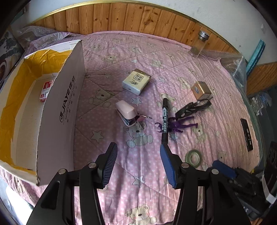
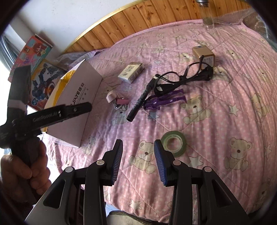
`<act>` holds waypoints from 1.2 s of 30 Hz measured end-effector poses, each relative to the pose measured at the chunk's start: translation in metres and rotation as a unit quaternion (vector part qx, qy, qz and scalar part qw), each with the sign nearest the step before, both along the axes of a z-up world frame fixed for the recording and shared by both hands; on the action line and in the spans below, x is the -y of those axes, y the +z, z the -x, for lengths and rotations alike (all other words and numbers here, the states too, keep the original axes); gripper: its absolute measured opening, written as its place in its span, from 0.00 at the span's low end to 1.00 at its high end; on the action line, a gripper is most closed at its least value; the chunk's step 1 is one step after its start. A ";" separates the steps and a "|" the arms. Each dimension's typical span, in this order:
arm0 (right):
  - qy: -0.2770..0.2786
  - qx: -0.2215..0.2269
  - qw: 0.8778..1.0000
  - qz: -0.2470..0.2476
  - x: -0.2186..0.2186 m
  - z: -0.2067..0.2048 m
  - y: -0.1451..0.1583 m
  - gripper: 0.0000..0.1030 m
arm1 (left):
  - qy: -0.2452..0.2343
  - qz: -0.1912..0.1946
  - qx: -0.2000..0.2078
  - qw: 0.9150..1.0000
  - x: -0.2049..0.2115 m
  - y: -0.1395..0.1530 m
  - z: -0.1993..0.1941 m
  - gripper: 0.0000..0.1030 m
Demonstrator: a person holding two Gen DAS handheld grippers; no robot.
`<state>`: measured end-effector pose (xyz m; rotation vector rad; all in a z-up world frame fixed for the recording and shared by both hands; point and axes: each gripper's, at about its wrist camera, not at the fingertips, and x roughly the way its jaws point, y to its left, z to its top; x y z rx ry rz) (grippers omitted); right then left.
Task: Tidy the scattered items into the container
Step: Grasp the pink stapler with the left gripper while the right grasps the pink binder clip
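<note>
An open white cardboard box (image 1: 57, 110) (image 2: 81, 97) lined with yellow stands at the left; a small red-and-white packet (image 1: 46, 90) lies inside. On the pink bear blanket lie a pink stapler (image 1: 127, 112) (image 2: 112, 96), a white card pack (image 1: 135, 81) (image 2: 131, 72), a black marker (image 1: 164, 119) (image 2: 141, 101), a purple toy figure (image 1: 178, 125) (image 2: 162, 100), black glasses (image 1: 192, 107) (image 2: 183, 79), a gold cube (image 1: 200, 90) (image 2: 203, 54) and a green tape roll (image 1: 193, 158) (image 2: 174, 142). My left gripper (image 1: 137, 166) is open above the blanket, short of the stapler. My right gripper (image 2: 138, 160) is open just left of the tape.
A glass jar (image 1: 199, 44) (image 2: 208, 15) stands at the blanket's far edge by the wood panelling. A black remote (image 1: 247, 135) lies at the right edge. Colourful toy boxes (image 2: 32, 69) stand behind the cardboard box. A hand (image 2: 24, 174) holds the left gripper's handle.
</note>
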<state>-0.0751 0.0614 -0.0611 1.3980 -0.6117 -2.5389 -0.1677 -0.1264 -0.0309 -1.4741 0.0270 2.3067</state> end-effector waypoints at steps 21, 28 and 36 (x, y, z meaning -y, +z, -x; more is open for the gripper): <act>0.219 0.006 0.972 -0.087 0.072 0.157 -0.044 0.12 | 0.140 -0.078 0.128 0.979 -0.001 -0.090 0.123 0.32; 0.175 0.024 0.983 -0.049 0.042 0.157 -0.043 0.06 | 0.140 -0.107 0.138 0.975 0.006 -0.091 0.127 0.32; 0.195 0.009 0.979 -0.063 0.047 0.139 -0.037 0.44 | 0.105 -0.080 0.115 0.985 -0.009 -0.083 0.118 0.36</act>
